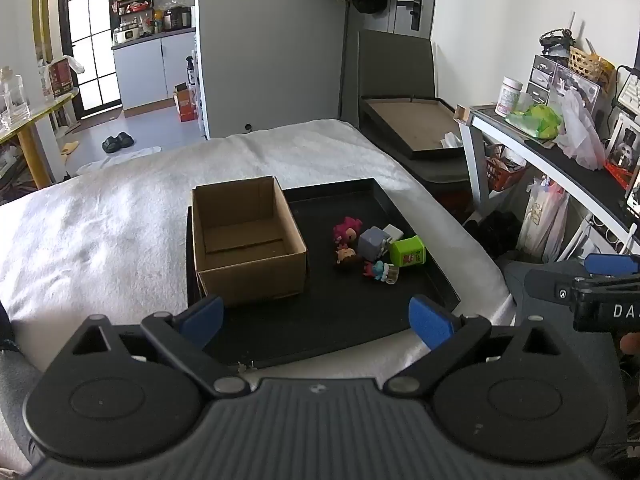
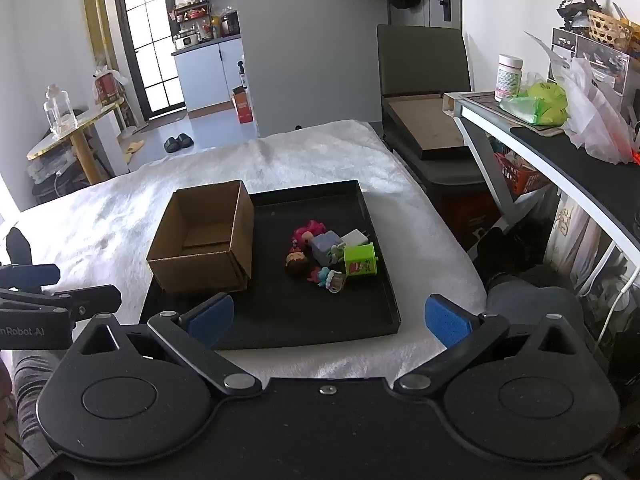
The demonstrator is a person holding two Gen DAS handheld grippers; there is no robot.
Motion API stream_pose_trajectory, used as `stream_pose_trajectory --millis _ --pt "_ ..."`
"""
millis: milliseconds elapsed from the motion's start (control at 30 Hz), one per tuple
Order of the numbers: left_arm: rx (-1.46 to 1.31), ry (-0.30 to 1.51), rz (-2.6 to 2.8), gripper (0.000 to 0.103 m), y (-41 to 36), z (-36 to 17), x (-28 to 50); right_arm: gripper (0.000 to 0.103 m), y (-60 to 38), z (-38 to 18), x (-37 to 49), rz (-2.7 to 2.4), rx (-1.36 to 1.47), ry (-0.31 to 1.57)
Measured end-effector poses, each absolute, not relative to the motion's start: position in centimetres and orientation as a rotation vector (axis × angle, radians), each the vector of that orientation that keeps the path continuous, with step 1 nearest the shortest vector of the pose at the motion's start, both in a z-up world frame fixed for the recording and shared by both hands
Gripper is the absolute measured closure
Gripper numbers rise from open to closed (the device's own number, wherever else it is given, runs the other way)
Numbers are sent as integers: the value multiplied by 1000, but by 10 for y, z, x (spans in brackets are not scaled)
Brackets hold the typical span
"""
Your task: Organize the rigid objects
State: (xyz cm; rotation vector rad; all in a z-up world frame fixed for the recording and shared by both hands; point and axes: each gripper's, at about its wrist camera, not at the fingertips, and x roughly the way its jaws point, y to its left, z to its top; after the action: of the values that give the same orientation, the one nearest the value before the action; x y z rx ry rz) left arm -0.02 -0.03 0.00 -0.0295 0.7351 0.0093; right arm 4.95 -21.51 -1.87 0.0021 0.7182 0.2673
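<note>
- Both of my hand-held grippers hang low over the near edge of a bed: my left hand-held gripper (image 1: pixel 316 320) is spread wide with nothing between its blue pads, and my right hand-held gripper (image 2: pixel 328 318) is spread wide and bare as well.
- Writing: "nRobot.AI" reads on the side of my left unit in the right wrist view; "DA" shows on my right unit in the left wrist view, the rest cut off.
- A black tray (image 2: pixel 384 292) lies on the white blanket (image 2: pixel 100 220).
- An open cardboard box (image 2: pixel 200 256), nothing visible inside, stands on the tray's left part.
- Just right of it, the toys cluster, touching: a pink figure (image 2: pixel 310 230), a grey cube (image 2: pixel 326 246), a green cube (image 2: pixel 360 260) with a printed label too small to read, a brown-haired figure (image 2: pixel 297 262), a teal-and-pink figure (image 2: pixel 328 277) and a white block (image 2: pixel 356 237).
</note>
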Motion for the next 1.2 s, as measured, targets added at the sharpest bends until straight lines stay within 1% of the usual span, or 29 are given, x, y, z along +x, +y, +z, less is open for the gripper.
stream_pose_trajectory --millis 1200 --pt "-29 735 5 4 -7 4 -1 0 -219 -16 50 246 -1 710"
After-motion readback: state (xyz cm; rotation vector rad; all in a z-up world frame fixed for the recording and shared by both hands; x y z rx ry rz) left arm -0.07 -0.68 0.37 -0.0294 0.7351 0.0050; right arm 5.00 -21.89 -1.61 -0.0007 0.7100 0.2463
